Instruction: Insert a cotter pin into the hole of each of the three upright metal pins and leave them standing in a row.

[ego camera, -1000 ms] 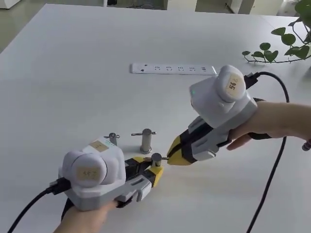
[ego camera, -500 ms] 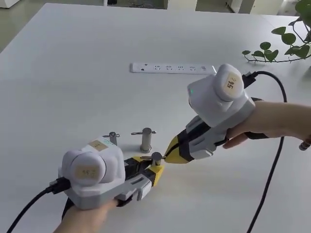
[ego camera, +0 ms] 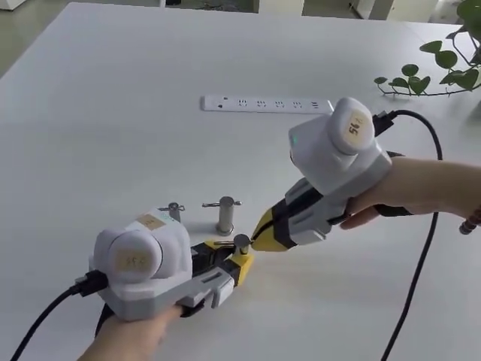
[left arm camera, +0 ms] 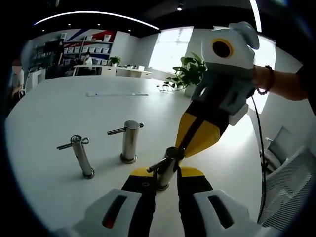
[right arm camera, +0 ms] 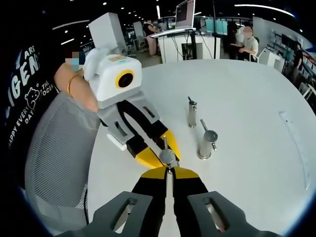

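Left gripper (left arm camera: 167,173) was clamped on the nearest metal pin (left arm camera: 169,157), which stood upright on the table (ego camera: 113,113). Right gripper (right arm camera: 168,170), jaws closed on the cotter pin (left arm camera: 154,166), touched that pin's head, and the cotter pin's tip protruded on the far side.

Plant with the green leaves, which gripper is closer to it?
Right. The right gripper is nearer the plant, down-left of it, pinching a cotter pin at the front metal pin. The left gripper clamps that pin from the farther side.
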